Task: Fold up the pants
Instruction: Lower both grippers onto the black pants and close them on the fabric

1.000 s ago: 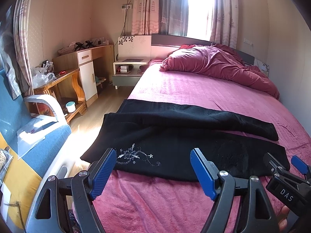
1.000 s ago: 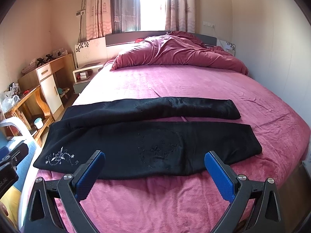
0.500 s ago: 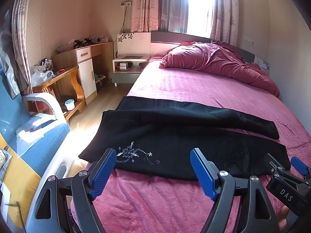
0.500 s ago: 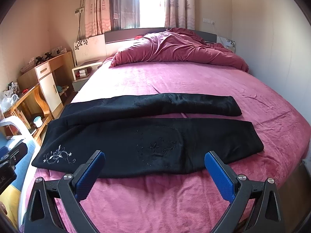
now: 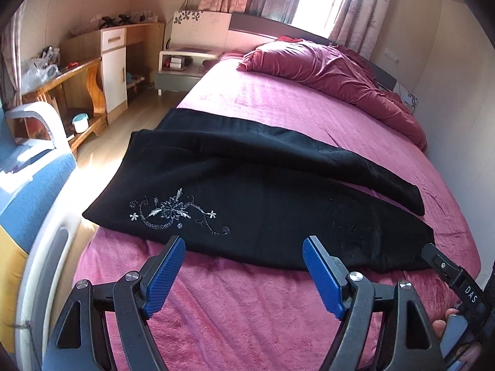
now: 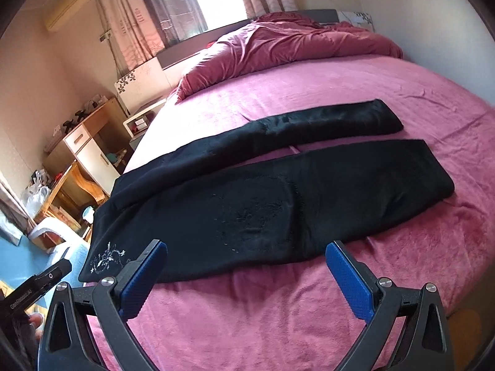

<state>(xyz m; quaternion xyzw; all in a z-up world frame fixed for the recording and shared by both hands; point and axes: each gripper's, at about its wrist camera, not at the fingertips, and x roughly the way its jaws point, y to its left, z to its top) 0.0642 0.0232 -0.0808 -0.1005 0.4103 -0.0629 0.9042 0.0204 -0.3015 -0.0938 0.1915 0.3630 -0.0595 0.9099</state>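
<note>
A bedroom with a pink bed holds black pants laid flat across it, legs apart. The left claw and right claw hover spread wide, empty, just short of the near edge of the pants. The far waistband hangs past the bed edge.

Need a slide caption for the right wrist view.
Open right gripper above black embroidered pants spread on pink bed.

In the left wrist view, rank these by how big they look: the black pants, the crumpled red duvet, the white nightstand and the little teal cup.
1. black pants
2. red duvet, though farther away, so unsure
3. white nightstand
4. teal cup
</note>
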